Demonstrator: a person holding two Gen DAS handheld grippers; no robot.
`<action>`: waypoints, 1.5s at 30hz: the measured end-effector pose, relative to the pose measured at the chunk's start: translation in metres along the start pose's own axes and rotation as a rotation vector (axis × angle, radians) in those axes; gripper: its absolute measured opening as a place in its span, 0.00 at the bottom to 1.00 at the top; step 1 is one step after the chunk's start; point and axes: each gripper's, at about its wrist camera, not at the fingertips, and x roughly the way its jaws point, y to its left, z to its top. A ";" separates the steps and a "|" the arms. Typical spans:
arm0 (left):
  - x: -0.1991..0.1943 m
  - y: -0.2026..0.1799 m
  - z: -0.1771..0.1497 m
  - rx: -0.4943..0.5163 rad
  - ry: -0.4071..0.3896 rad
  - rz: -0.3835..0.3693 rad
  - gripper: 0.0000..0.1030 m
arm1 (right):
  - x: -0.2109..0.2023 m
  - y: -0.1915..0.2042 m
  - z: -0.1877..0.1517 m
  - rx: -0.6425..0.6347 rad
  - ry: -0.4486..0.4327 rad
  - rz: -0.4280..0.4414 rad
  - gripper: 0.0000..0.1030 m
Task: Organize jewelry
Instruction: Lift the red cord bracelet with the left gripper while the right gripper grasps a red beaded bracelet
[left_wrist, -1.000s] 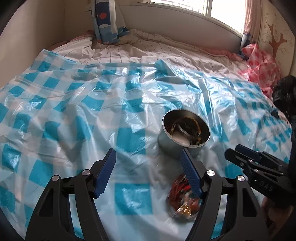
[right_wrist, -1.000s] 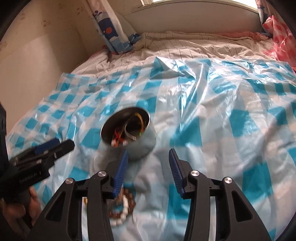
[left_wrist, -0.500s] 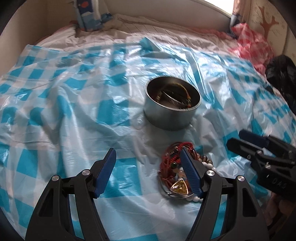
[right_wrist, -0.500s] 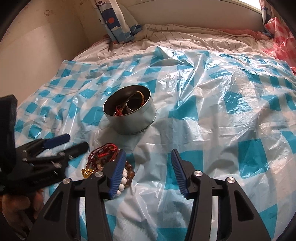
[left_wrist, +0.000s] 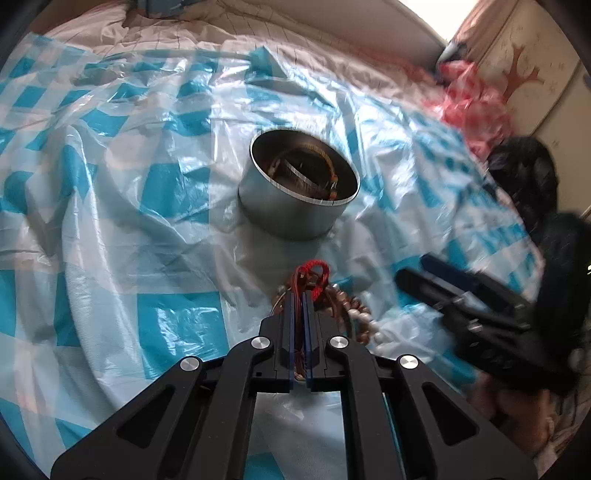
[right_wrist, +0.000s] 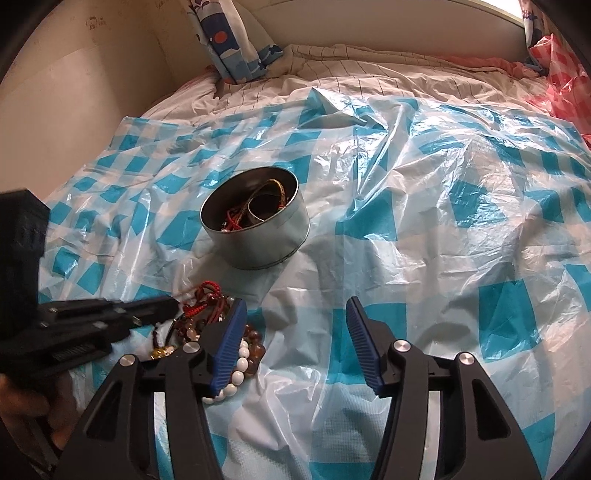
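I'm looking at a bed (right_wrist: 369, 70) that is carrying a crinkled blue-checked plastic sheet (right_wrist: 424, 206). A round tin (right_wrist: 258, 236) is sitting on the sheet, and a pile of beads (right_wrist: 236, 354) is lying just in front of it. A pillow (right_wrist: 236, 40) is leaning at the far end.

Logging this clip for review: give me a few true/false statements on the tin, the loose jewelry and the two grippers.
1. The round metal tin already holds jewelry. True.
2. The left gripper is wide open. False: it is shut on red cord in the jewelry pile.
3. The right gripper holds white beads. False: nothing is between its opening jaws.
4. The pile lies on the blue checked plastic sheet, outside the tin. True.
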 end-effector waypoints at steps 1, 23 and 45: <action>-0.003 0.002 0.000 -0.009 -0.007 -0.019 0.03 | 0.001 0.001 0.000 -0.003 0.003 -0.003 0.53; -0.061 0.033 0.015 -0.184 -0.239 -0.365 0.03 | 0.008 0.054 -0.011 -0.210 0.019 0.145 0.53; -0.053 0.027 0.017 -0.145 -0.229 -0.220 0.03 | 0.026 0.078 -0.025 -0.298 0.113 0.218 0.08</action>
